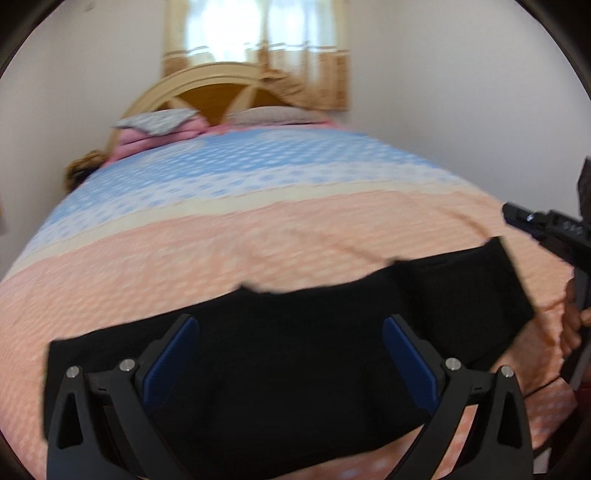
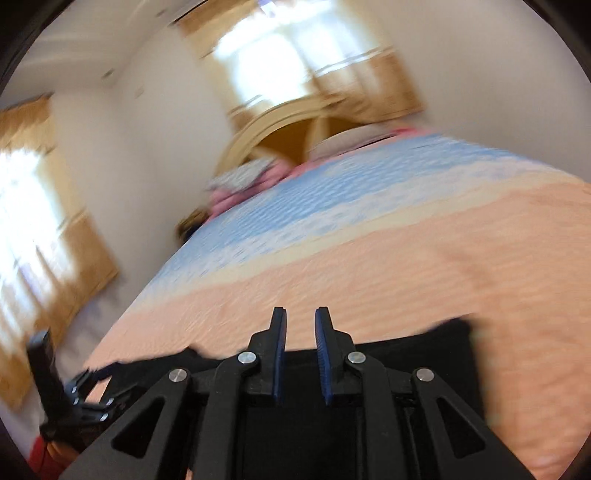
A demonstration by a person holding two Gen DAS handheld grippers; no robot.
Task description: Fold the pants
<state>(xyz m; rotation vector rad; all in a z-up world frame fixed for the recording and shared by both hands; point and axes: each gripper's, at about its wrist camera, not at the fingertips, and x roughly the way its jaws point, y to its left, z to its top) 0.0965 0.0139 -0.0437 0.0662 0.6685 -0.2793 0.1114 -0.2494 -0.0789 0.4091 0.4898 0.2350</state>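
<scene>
Nearest to me, in the left wrist view, my left gripper (image 1: 288, 354) stands wide open, its two blue pads far apart, and nothing is between them. It hangs just above the black pants (image 1: 280, 332), which lie flat across the near edge of the bed, on the orange part of the bedspread (image 1: 258, 240).

In the right wrist view, my right gripper (image 2: 300, 354) is nearly closed, with only a narrow gap between the pads. I see bedspread through this gap and no cloth in it, so I judge that it holds nothing. The pants (image 2: 406, 354) are just below and behind its fingers.

The risks, as I judge them:

- Both views are blurred. If I close the jaws now, I could take the bedspread together with the pants, or miss the edge fully.
- The upper edge of the pants looks uneven, with a small step in the middle. If I fold from there without smoothing, the layers may go crooked.
- The right gripper must open more before it can take the cloth. If not, it will only push the cloth and wrinkle it.
- The grippers are near each other at the right end of the pants, so they could touch.

Farther away are the blue part of the bedspread, the pillows (image 1: 159, 123) and the wooden headboard (image 1: 218, 92) under a curtained window (image 1: 258, 33). They are well apart from the work.
</scene>
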